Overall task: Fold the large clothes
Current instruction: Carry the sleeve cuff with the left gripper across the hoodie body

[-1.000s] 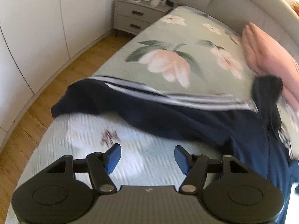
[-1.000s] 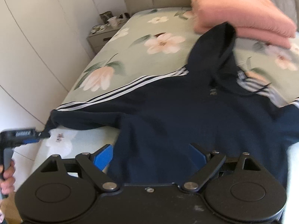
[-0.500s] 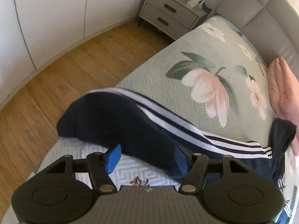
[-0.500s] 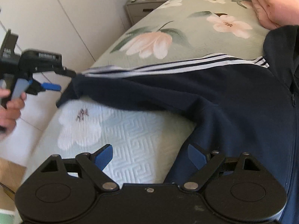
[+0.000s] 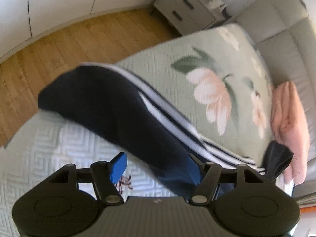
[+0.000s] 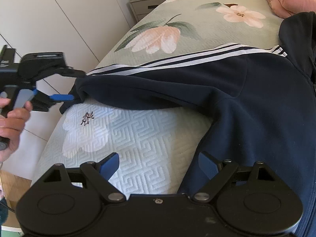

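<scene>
A navy hoodie with white stripes along the sleeve lies spread on the bed's floral cover. Its sleeve stretches toward the bed's edge. My left gripper is open, and the sleeve runs between its blue pads near the right one. From the right wrist view the left gripper, held by a hand, straddles the cuff. My right gripper is open low over the cover, its right pad at the hoodie's side edge below the armpit.
A folded pink blanket lies by the grey headboard, touching the hood. A nightstand with small items stands past the bed's corner. Wooden floor and white cupboard doors lie beyond the bed's left edge.
Both grippers have come down closer to the bed. The left one rolled and moved onto the sleeve's end. The right one swung left from over the hoodie's body to its side edge.
</scene>
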### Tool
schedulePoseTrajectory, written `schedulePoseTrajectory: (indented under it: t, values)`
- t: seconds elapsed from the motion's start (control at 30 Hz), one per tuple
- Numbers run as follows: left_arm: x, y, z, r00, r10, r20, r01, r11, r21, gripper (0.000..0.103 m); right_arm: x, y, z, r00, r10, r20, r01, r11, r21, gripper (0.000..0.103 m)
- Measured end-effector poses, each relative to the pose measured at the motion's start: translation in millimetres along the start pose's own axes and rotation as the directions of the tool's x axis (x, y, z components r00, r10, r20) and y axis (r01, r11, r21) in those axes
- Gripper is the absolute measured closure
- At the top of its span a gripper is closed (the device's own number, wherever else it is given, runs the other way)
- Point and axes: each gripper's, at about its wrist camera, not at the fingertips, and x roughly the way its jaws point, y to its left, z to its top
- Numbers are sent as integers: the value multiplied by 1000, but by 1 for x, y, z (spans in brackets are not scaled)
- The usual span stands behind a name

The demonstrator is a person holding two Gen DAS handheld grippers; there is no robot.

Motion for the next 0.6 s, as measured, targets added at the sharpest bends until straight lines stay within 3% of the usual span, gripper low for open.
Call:
schedulePoseTrajectory:
  t: [0.13,0.27,0.3,0.37,0.4,0.5,0.6]
  values:
    - [7,9,-6,999,-36,-9,35,996,-83,36,-4,6,-1,1000,-8,13,8,999,-36,0]
    - [15,10,2,997,47,54,-41,994,-103,38,-6,13,-2,998,-56,22,58,994,-97,0]
    - [17,9,5,995,69,71,-62,993,-96,43,-6,14,-2,998,-58,21,60,993,-104,0]
    - [25,5,10,987,134,88,-129,990,-63,81,-7,17,-3,997,-75,16,76,990,-122,0]
    - [28,2,12,981,170,93,-166,985,-45,87,-8,18,-4,996,-84,17,86,988,-130,0]
    - [35,-8,11,972,202,122,-205,979,9,91,-14,22,-5,994,-102,31,106,981,-164,0]
    - [19,-28,-1,963,184,198,-206,973,99,92,-26,20,0,990,-137,34,141,967,-211,0]
